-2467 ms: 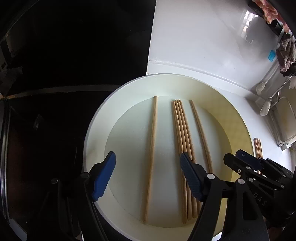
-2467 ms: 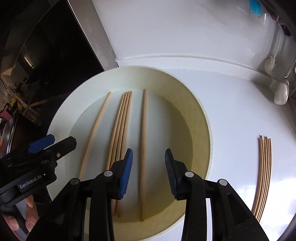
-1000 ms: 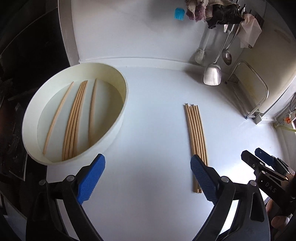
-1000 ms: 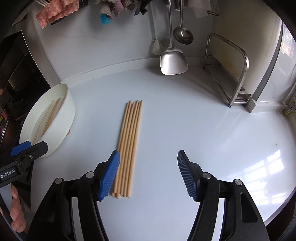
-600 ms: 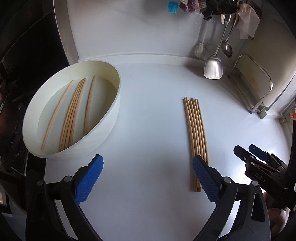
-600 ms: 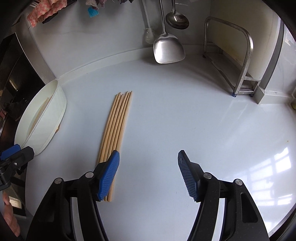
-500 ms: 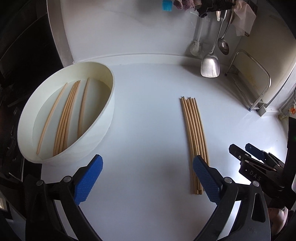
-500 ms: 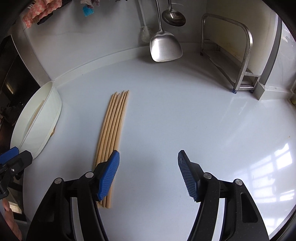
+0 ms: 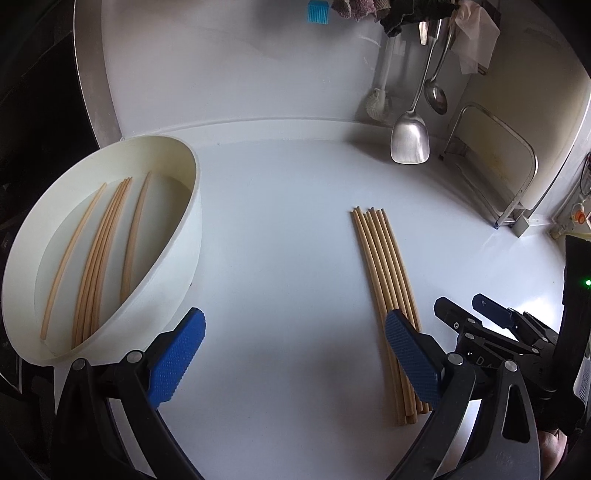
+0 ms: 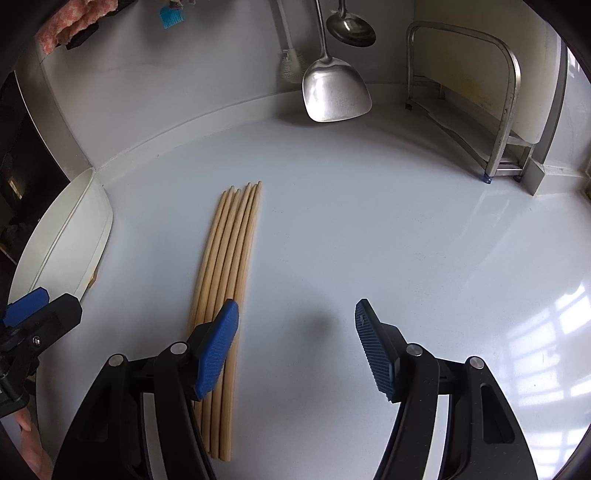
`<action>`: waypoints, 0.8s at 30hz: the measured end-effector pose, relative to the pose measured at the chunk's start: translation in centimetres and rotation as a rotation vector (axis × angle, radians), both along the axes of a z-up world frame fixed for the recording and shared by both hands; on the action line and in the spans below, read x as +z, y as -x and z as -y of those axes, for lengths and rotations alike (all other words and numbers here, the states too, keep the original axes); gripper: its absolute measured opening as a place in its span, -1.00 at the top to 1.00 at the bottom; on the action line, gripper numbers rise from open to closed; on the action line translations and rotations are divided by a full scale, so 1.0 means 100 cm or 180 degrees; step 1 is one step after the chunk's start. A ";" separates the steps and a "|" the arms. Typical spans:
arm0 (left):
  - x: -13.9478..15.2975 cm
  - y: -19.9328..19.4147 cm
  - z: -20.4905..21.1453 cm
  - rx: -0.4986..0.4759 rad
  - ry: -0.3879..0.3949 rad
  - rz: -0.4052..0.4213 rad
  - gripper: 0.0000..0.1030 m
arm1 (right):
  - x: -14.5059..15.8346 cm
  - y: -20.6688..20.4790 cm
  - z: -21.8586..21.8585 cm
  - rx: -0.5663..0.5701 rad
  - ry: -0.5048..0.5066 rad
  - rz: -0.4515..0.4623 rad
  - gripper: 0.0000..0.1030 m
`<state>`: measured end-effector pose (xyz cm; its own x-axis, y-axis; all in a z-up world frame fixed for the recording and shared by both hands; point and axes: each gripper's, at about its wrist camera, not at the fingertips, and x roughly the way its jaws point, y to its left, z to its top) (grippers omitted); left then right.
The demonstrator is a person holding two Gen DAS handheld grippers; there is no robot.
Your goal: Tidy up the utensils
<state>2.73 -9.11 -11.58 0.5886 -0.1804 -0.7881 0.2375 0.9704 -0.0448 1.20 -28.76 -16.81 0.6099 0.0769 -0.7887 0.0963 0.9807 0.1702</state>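
Your right tool (image 10: 295, 347) gapes wide, empty | left tool (image 9: 291, 358) wide too, nothing held | chopstick bundle (image 10: 231, 280) lies on the worktop (image 10: 369, 229) under your right tool's left pad, long axis running away from you | bowl (image 9: 192, 236) with more chopsticks (image 9: 99, 251) far left | spatula (image 10: 332, 92) hangs clear behind.

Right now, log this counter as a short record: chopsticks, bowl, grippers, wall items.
loose chopsticks: bundle lying side by side on the white counter
bowl: white bowl at left, holding more chopsticks
left gripper: open, empty
right gripper: open, empty, bundle under its left finger
wall items: steel spatula, ladle, hanging
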 end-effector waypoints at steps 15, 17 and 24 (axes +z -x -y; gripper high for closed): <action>-0.007 -0.004 -0.008 0.0045 0.0015 -0.0037 -0.87 | -0.015 -0.010 -0.015 0.0011 0.0243 -0.0072 -0.22; -0.008 -0.003 -0.007 0.0056 0.0022 -0.0040 -0.87 | -0.015 -0.009 -0.015 0.0014 0.0254 -0.0064 -0.22; -0.011 -0.003 -0.001 0.0048 0.0025 -0.0084 -0.87 | -0.015 -0.007 -0.019 0.0106 0.0349 -0.0055 -0.22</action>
<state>3.02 -9.02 -12.64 0.5703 -0.1779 -0.8019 0.2214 0.9734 -0.0585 1.94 -26.85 -18.30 0.5948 0.0097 -0.8038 0.0653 0.9960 0.0604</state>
